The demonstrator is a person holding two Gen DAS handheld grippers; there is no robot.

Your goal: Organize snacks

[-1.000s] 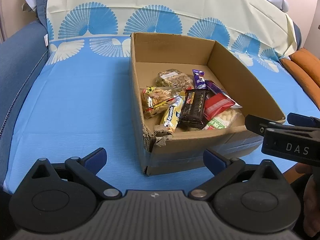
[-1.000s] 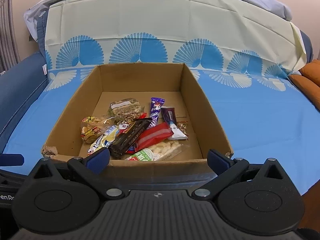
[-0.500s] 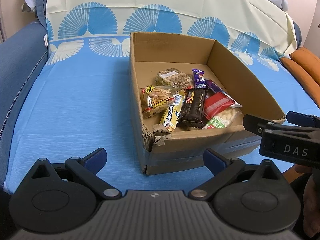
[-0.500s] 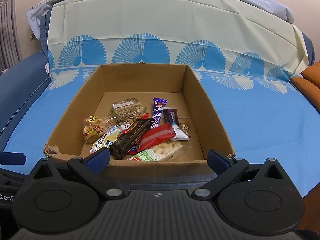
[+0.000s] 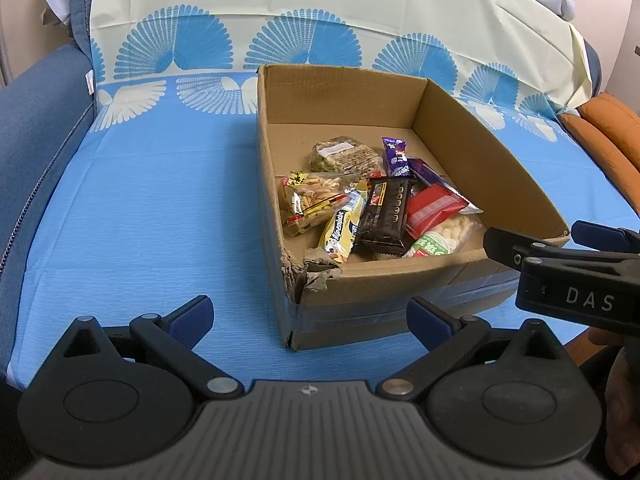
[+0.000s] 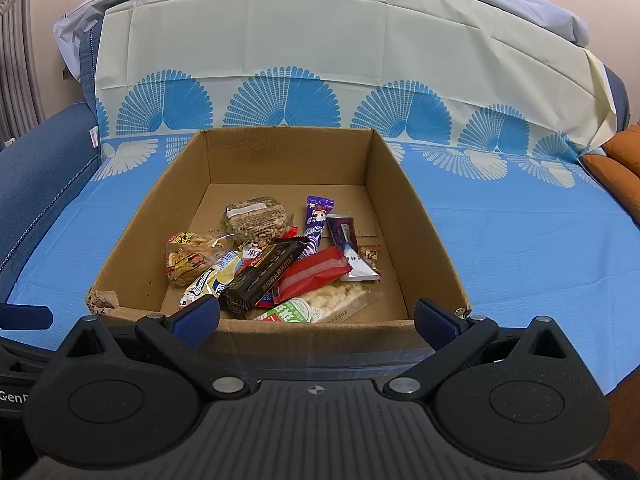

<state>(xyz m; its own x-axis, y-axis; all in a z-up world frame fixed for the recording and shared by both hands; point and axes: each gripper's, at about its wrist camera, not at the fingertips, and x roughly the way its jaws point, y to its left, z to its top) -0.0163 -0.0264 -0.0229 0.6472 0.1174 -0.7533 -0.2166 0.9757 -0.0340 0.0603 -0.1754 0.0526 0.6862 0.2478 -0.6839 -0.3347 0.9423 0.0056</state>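
Observation:
An open cardboard box (image 5: pixel 472 136) (image 6: pixel 412 220) sits on a blue patterned cloth. Several wrapped snacks lie piled in its near half: a dark chocolate bar (image 5: pixel 386 216) (image 6: pixel 264 276), a red packet (image 5: pixel 430 210) (image 6: pixel 314 274), a yellow bar (image 5: pixel 342 228) (image 6: pixel 210 282), a clear bag of crackers (image 5: pixel 310 200) (image 6: pixel 190 254), a purple bar (image 5: pixel 395 156) (image 6: pixel 317 222) and a seed cake (image 5: pixel 346 155) (image 6: pixel 256 218). My left gripper (image 5: pixel 310 316) stands open, low before the box's torn near-left corner. My right gripper (image 6: pixel 316 316) is open at the box's near wall, and shows at the right of the left wrist view (image 5: pixel 560 248).
The cloth (image 5: pixel 140 200) covers a sofa seat and backrest. A blue armrest (image 5: pixel 36 128) rises at the left, orange cushions (image 5: pixel 612 128) at the right. A hand (image 5: pixel 620 408) holds the right gripper's handle. Open cloth lies left and right of the box.
The right wrist view has lifted a little, showing more of the backrest. The left view has barely shifted. The snacks lie as before.

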